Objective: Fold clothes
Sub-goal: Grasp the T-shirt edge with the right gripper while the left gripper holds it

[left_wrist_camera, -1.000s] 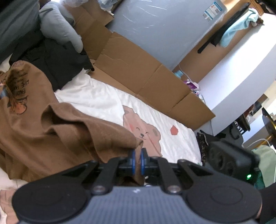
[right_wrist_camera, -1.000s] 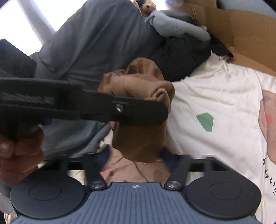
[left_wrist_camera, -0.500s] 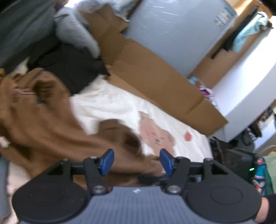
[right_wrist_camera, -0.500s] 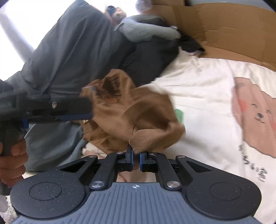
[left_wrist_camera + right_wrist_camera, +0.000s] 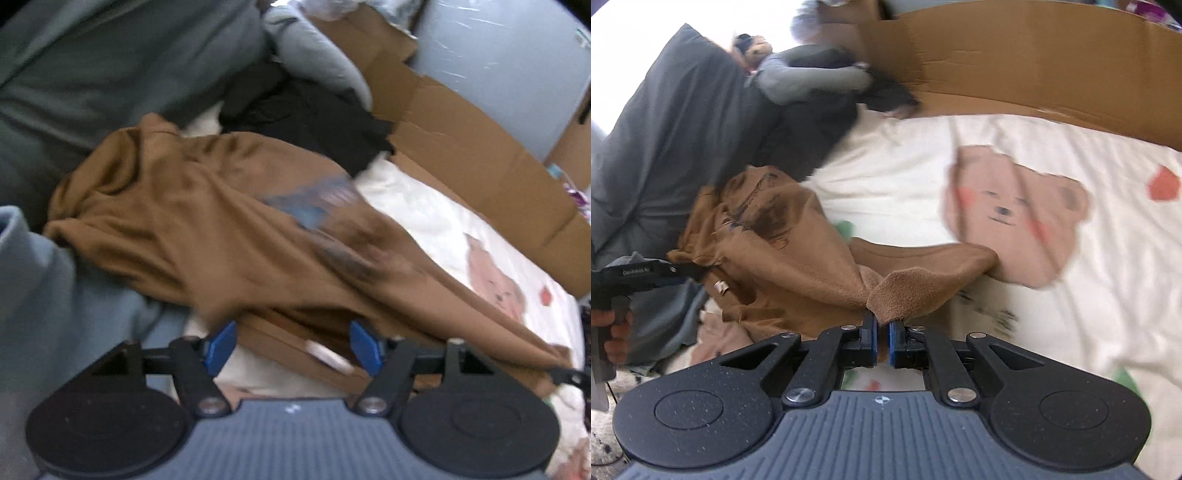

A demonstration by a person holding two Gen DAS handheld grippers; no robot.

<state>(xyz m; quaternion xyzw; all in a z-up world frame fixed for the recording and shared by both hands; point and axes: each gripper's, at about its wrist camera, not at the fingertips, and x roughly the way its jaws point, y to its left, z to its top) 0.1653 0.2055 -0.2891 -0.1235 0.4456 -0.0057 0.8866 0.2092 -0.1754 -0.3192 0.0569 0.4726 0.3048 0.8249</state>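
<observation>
Brown shirt (image 5: 783,258) lies crumpled mid-left of right wrist frame on white bear-print sheet (image 5: 1071,314). Right gripper (image 5: 881,341) clamped on shirt edge, lower centre. Left gripper (image 5: 293,345) jaws opening; fabric between pads, pads not pressing.

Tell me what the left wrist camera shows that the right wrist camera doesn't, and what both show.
Only the left wrist view shows the left gripper head-on, its jaws opening over the brown garment's hem without pressing it, plus a blue print on the cloth. Only the right wrist view shows the right gripper shut on a bunched brown edge, and a hand on the other gripper's handle. Both show the brown garment, the bear-print sheet, the cardboard and dark clothes.
</observation>
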